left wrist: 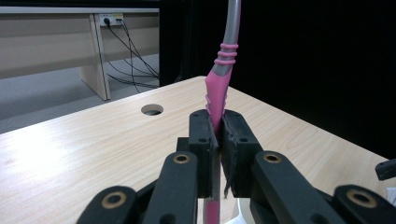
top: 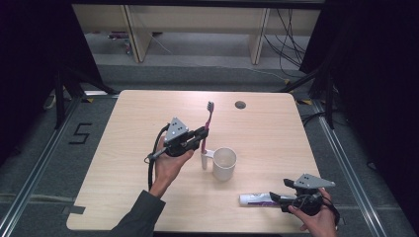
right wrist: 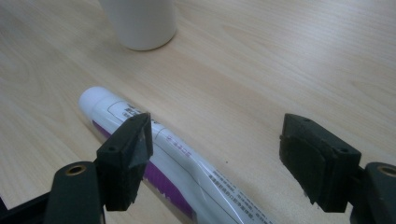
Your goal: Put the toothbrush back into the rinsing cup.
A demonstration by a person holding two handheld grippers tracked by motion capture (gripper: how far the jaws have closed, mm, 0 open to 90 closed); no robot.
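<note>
Pink toothbrush (top: 206, 129) is clamped at mid-handle in your left gripper (top: 200, 134), upright, bristles up, tail end just left of the white cup (top: 224, 163). Long axis near vertical; the cup mouth lies down and to the right of the tail. Your right gripper (right wrist: 217, 158) has its jaws apart, straddling the toothpaste tube (right wrist: 159, 151), which lies flat across the table (top: 148, 108).

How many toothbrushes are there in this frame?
1. The pink toothbrush stands upright, clamped in the left gripper, just left of the white cup.
</note>
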